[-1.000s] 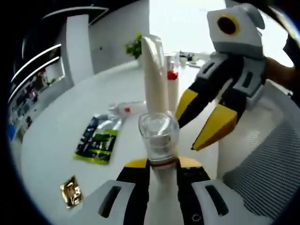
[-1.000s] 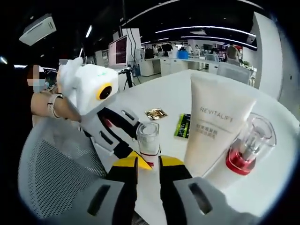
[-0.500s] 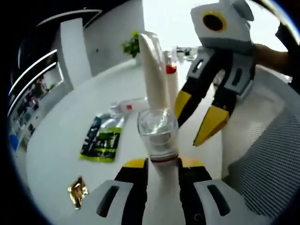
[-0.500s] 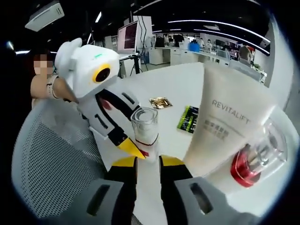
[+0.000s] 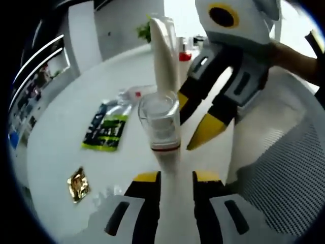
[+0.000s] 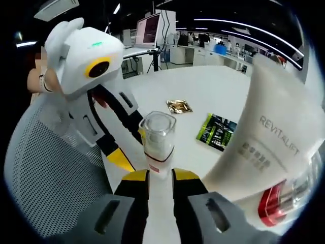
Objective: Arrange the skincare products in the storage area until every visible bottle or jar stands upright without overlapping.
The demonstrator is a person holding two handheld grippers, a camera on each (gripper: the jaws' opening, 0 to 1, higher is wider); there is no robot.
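Bystanders on my table: two sachets, a mesh chair, the office behind.

In my left gripper view a green and black sachet (image 5: 105, 132) lies flat on the white table (image 5: 56, 152), ahead and to the left of my fingers, and a crumpled gold foil packet (image 5: 77, 184) sits nearer, just left of them; a potted plant (image 5: 143, 31) stands at the far edge. In my right gripper view I see the same green sachet (image 6: 218, 131) ahead to the right of my fingers, the gold packet (image 6: 179, 106) beyond it, a grey mesh chair back (image 6: 45, 178) on the left, and a monitor (image 6: 151, 28) far behind.
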